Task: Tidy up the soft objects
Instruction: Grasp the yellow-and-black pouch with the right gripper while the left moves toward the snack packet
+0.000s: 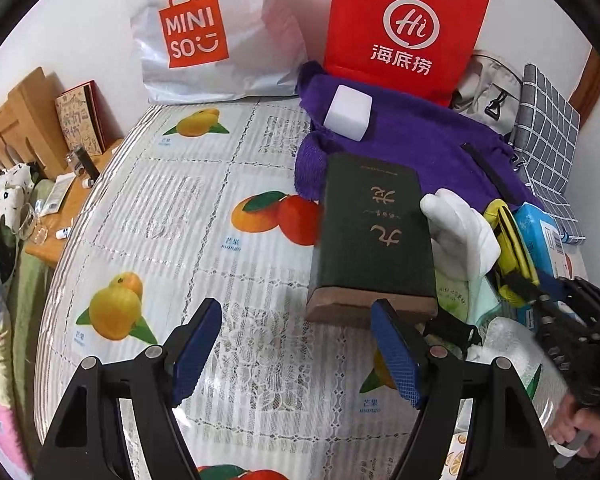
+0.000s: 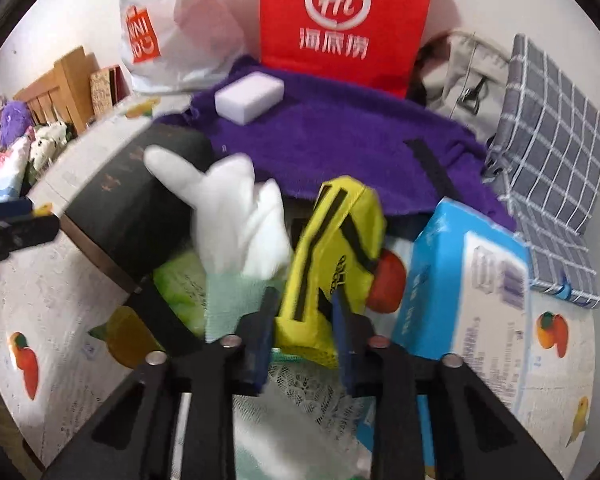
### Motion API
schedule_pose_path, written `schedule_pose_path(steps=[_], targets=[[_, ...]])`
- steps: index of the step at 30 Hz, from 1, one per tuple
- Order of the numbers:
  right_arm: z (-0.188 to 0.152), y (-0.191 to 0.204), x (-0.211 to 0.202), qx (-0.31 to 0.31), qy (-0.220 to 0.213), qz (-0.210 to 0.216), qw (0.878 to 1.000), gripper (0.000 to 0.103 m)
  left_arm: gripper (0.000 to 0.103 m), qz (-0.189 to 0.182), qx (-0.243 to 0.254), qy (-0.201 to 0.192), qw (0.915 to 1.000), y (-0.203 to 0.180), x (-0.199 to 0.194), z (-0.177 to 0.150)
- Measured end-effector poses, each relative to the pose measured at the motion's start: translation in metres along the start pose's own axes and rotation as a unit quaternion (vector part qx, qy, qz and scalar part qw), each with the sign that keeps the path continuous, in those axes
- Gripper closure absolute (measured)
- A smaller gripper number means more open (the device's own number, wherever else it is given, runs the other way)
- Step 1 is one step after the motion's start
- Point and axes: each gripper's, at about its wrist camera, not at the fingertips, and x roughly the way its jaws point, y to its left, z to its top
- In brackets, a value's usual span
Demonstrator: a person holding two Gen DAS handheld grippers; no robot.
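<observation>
My right gripper [image 2: 302, 300] is shut on a yellow and black pouch [image 2: 332, 256], held above the table; it also shows in the left wrist view [image 1: 510, 236]. A white glove [image 2: 236, 216] lies just left of it, partly on a dark green book [image 2: 140, 208]. My left gripper [image 1: 296, 320] is open and empty above the fruit-print tablecloth [image 1: 180, 220], just in front of the book [image 1: 374, 232]. A purple towel [image 2: 340, 140] lies behind, with a white sponge block [image 2: 249, 96] on it. A grey checked cloth [image 2: 552, 168] lies at the right.
A red paper bag [image 1: 404, 28] and a white Miniso bag [image 1: 204, 36] stand against the back wall. A blue tissue box [image 2: 460, 280] lies right of the pouch, a green wipes pack [image 2: 180, 284] under the glove. A grey backpack [image 2: 460, 72] sits at back right.
</observation>
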Motion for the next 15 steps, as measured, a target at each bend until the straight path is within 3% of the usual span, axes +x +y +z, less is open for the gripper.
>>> schedule_pose_path(steps=[8,15], targets=[[-0.003,-0.014,-0.05,0.038,-0.042,0.065,0.996,0.085,0.028,0.0,-0.005,-0.004,1.0,-0.005,-0.018,-0.012],[-0.018,-0.03,-0.098,0.055,-0.082,0.07,0.993,0.085,0.028,0.001,-0.001,-0.007,1.0,-0.019,-0.03,-0.021]])
